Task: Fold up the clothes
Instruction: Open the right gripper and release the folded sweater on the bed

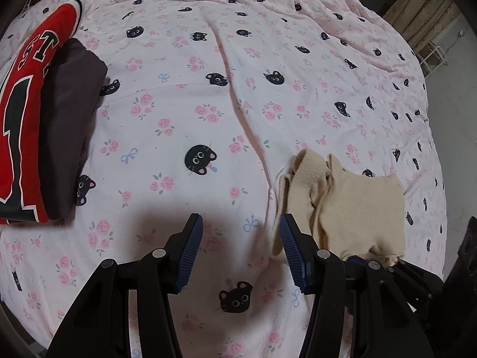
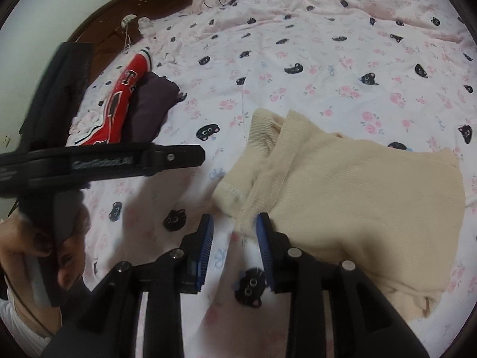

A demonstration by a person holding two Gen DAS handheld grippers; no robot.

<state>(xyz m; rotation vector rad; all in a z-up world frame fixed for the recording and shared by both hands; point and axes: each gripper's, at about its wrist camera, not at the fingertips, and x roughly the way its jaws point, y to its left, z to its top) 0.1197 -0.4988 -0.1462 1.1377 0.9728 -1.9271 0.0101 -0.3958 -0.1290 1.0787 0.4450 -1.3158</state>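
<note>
A cream ribbed garment (image 1: 351,203) (image 2: 342,185) lies folded into a rough rectangle on the pink cat-print bedsheet (image 1: 208,104) (image 2: 328,59). My left gripper (image 1: 241,223) hangs open over bare sheet, its right finger close beside the garment's left edge. My right gripper (image 2: 235,220) is open at the garment's near left corner. A bit of cream hem lies by its right pad, and the pads do not press on it. A hand (image 2: 26,253) holds the left tool's black body (image 2: 104,161) at the left of the right wrist view.
A folded red jersey (image 1: 21,119) (image 2: 119,104) lies on a folded dark purple garment (image 1: 68,119) (image 2: 152,101) at the left of the bed. A dark wooden headboard (image 2: 134,9) runs behind them. Grey floor (image 1: 459,119) and a white rack (image 1: 432,56) lie beyond the bed's right edge.
</note>
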